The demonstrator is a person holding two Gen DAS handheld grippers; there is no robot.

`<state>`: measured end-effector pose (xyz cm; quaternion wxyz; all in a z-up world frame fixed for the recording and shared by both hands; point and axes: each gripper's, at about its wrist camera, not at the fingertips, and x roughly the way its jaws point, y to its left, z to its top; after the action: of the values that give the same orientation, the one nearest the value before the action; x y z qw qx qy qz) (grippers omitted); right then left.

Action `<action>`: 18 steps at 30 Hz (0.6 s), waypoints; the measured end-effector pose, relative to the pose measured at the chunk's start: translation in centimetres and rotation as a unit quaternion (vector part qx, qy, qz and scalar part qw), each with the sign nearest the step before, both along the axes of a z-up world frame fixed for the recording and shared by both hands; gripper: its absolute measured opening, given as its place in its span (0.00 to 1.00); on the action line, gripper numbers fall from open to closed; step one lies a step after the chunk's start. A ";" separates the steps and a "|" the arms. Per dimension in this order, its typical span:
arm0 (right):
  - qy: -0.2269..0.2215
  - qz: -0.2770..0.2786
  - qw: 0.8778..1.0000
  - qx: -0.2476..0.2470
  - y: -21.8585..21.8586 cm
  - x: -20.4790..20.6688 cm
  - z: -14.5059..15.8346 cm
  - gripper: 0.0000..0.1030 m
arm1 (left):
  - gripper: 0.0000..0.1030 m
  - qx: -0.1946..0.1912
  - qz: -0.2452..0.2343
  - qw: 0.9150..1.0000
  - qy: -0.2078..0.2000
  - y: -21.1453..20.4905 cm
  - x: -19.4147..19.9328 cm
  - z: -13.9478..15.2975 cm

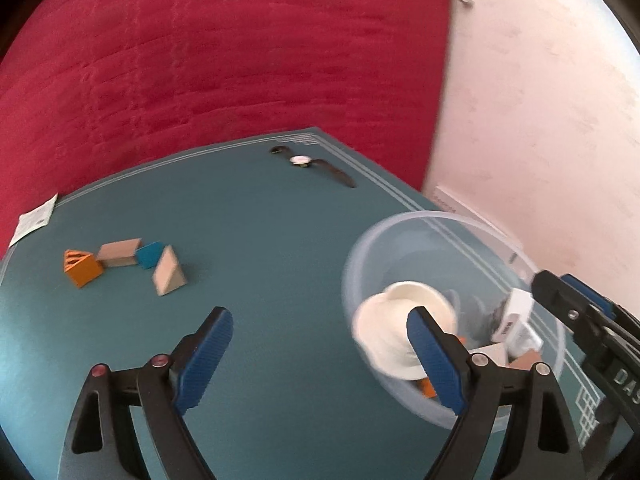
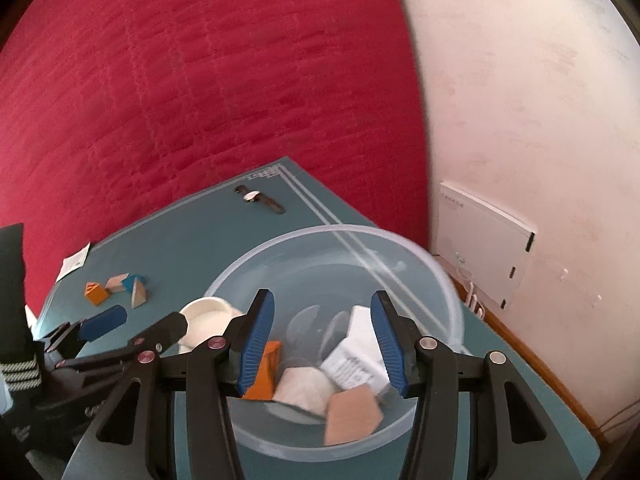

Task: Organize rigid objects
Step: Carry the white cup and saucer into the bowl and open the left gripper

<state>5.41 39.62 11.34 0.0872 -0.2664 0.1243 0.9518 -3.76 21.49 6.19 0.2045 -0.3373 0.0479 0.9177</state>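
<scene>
I judge a drop-off is just finishing: the clear bowl point(image 2: 332, 240) on the table point(image 1: 260, 208) already holds blocks, a white box and a cream dish point(image 1: 404, 320) at its rim. My left claw point(image 1: 320, 356) stands spread and empty beside it. The right claw point(image 2: 322, 340) hangs half-spread over the bowl, pinching nothing. Next I'd reach for the block cluster point(image 1: 124, 264), then the watch point(image 1: 302, 160). Blur smears the dish; the bowl's lower contents hide behind claws.
</scene>
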 end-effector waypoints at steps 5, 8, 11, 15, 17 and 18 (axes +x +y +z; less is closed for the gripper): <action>0.001 0.024 1.000 0.007 -1.5 -0.1 0.3 0.50 | 0.90 0.001 0.039 0.999 -0.006 -2.6 -0.7 0.0; -0.002 0.041 0.999 0.014 -2.8 -0.4 0.4 0.50 | 0.91 0.002 0.060 0.998 -0.010 -4.2 -1.1 -0.2; -0.010 0.061 0.998 0.022 -4.2 -1.0 0.3 0.50 | 0.91 0.005 0.080 0.997 -0.015 -5.7 -1.8 -0.3; -0.019 0.095 0.995 0.034 -6.6 -1.6 0.3 0.50 | 0.91 0.003 0.105 0.994 -0.017 -7.6 -2.5 -0.3; -0.023 0.114 0.992 0.042 -7.9 -1.9 0.3 0.51 | 0.91 0.005 0.123 0.992 -0.022 -8.9 -2.9 -0.3; -0.025 0.122 0.991 0.044 -8.5 -2.0 0.3 0.51 | 0.91 0.006 0.132 0.991 -0.024 -9.5 -3.1 -0.3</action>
<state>3.42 31.13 11.64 -0.0150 -0.2995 0.0468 0.9528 -6.86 11.97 5.88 0.0844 -0.3618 -0.0075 0.9284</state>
